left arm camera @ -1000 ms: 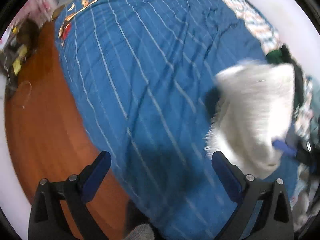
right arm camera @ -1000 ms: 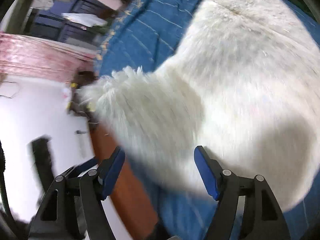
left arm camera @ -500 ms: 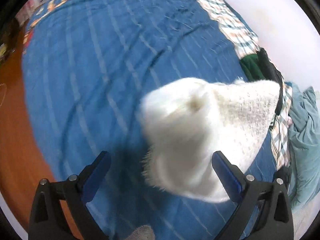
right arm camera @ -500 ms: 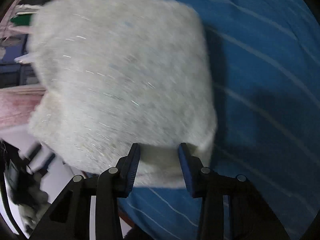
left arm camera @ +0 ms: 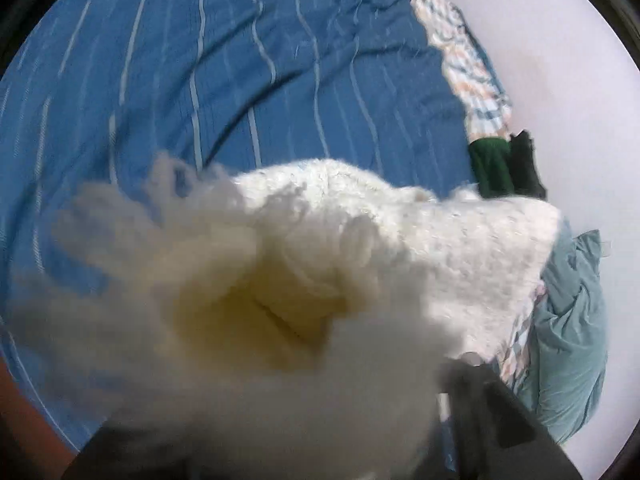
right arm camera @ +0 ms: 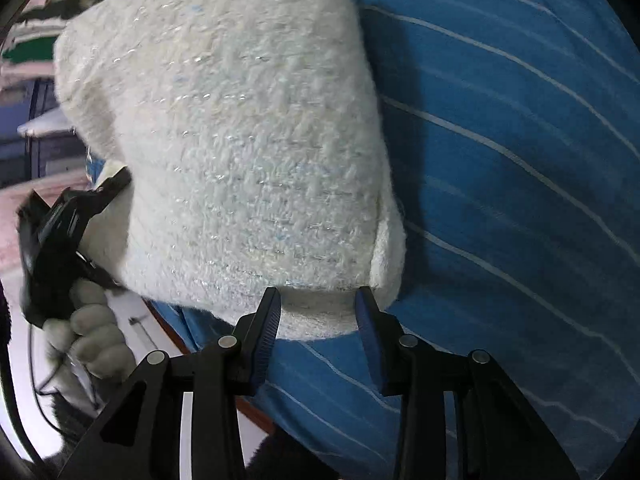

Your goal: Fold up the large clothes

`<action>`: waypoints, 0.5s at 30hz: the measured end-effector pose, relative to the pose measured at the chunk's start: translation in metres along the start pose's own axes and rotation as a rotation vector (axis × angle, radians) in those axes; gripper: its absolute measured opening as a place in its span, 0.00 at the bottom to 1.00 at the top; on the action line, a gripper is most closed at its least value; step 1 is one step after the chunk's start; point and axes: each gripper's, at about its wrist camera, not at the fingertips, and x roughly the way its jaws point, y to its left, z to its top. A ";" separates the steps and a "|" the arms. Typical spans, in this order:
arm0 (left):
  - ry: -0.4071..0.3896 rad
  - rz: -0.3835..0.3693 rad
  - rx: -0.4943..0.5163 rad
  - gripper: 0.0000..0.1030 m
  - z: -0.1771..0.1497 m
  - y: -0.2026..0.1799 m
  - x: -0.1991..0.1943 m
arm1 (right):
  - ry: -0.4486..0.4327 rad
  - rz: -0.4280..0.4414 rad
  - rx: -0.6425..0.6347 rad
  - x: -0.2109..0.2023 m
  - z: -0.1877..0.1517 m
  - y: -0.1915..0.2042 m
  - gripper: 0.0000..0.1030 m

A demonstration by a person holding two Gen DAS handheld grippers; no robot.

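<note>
— Right wrist view: what does the right gripper hold?
— Its blue pads pinch the lower fold of the folded white fuzzy sweater, which lies on the blue striped bedspread.
— And the left gripper?
— Buried in the sweater's left edge; its jaws are hidden, so I cannot tell.

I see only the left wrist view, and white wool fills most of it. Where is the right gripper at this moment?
Observer: The right gripper holds the near edge of the sweater between its fingers.
Operator: Is the sweater folded?
Observer: Yes, it looks like a thick folded block over the blue striped bedspread.
Operator: And the other one?
Observer: The left gripper touches the sweater's left side, with a gloved hand on its handle.
</note>
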 end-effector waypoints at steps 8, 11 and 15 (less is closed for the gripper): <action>-0.006 0.017 -0.089 0.17 -0.045 0.063 -0.050 | -0.124 0.105 0.092 -0.061 0.009 0.012 0.41; 0.016 0.025 -0.177 0.18 -0.055 0.099 -0.048 | -0.147 0.120 0.048 -0.068 0.027 0.027 0.41; 0.022 -0.018 -0.205 0.23 -0.056 0.120 -0.049 | -0.095 0.122 -0.072 -0.034 0.066 0.071 0.41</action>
